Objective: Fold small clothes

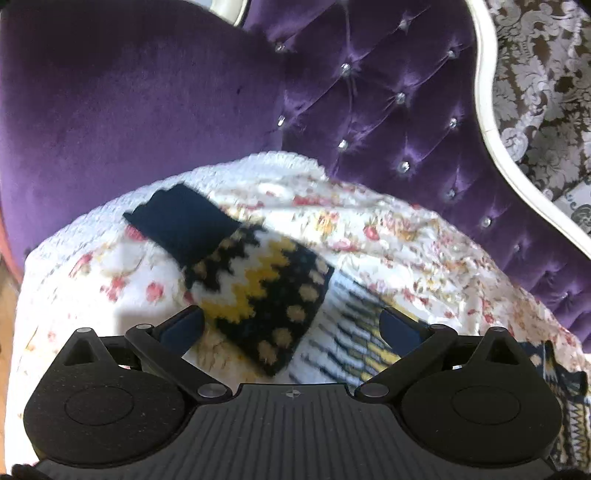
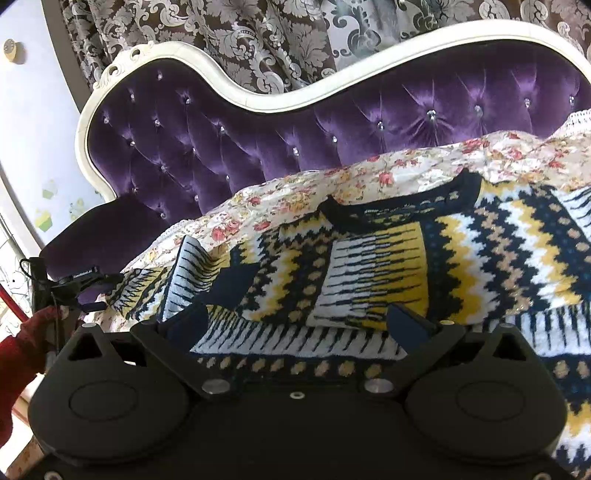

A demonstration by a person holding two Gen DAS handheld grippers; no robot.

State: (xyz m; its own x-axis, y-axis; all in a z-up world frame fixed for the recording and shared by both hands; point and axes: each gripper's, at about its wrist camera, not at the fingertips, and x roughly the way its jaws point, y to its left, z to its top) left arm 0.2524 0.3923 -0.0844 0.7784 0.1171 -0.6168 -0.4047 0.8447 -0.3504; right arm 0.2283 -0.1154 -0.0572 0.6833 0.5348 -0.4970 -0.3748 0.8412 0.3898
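Note:
A small knitted sweater (image 2: 461,258) in navy, white and yellow zigzags lies on a floral cloth (image 2: 295,192) over a purple sofa. Its neckline (image 2: 399,214) faces the sofa back, and one side is folded over the middle. In the left wrist view a sleeve (image 1: 258,291) with a navy cuff (image 1: 181,221) lies on the floral cloth (image 1: 388,236). My left gripper (image 1: 291,325) is open just above the sleeve, which lies between its fingers. My right gripper (image 2: 295,321) is open low over the sweater's lower part. The left gripper also shows at the far left of the right wrist view (image 2: 85,291).
The tufted purple sofa back (image 2: 258,147) with a white carved frame (image 2: 236,92) rises behind the cloth. A purple armrest (image 1: 129,110) stands past the sleeve. Patterned curtains (image 2: 229,33) hang behind. A red-sleeved arm (image 2: 18,354) is at the left edge.

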